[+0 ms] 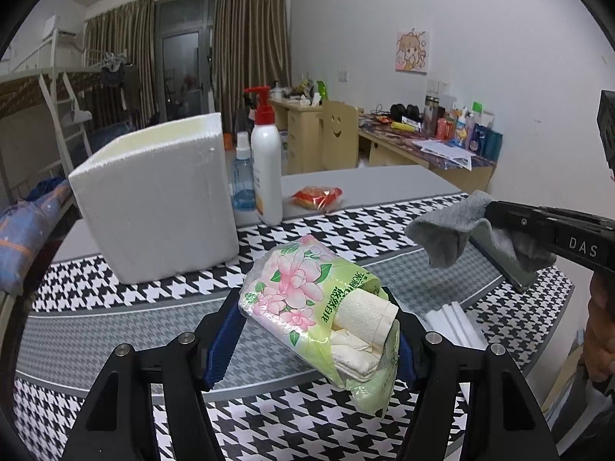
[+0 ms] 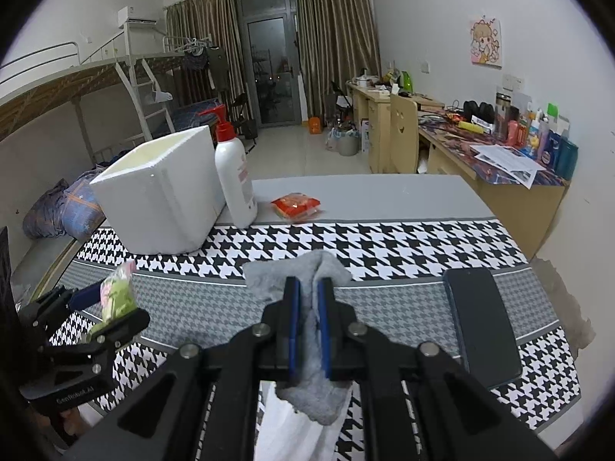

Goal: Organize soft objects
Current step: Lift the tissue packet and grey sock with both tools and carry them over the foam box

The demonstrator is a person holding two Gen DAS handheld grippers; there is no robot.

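Tissue pack (image 1: pixel 315 307), in its flowered green wrapper with rolls showing through the torn end, gripped crosswise between the blue pads of the left tongs (image 1: pixel 313 340), clear of the houndstooth cloth (image 1: pixel 346 230) below. Grey sock (image 2: pixel 307 330) pinched tight in the nearly closed right tongs (image 2: pixel 307 319), toe flopping ahead of the tips, cuff hanging under the jaws. White foam box (image 1: pixel 161 199), open-topped, well ahead of the left tongs and to their left; ahead-left of the right tongs too. Just right of the box, a white pump bottle (image 1: pixel 267 165) with a red head and, behind it, a blue spray bottle (image 1: pixel 243 176); farther ahead, a red snack packet (image 1: pixel 317 196) on the bare grey tabletop (image 1: pixel 384 180). Dark phone (image 2: pixel 482 326) flat on the cloth, right of the right tongs. Folded white fabric (image 2: pixel 292 430) directly beneath the right tongs. Step in hand, by the look of it: both soft items lifted and in carry, neither yet stowed. Next move probably: forward and leftward travel to above the box rim, high enough to clear its near wall, wide of the pump bottle, then release over the opening, perhaps one tong at a time to avoid crowding.
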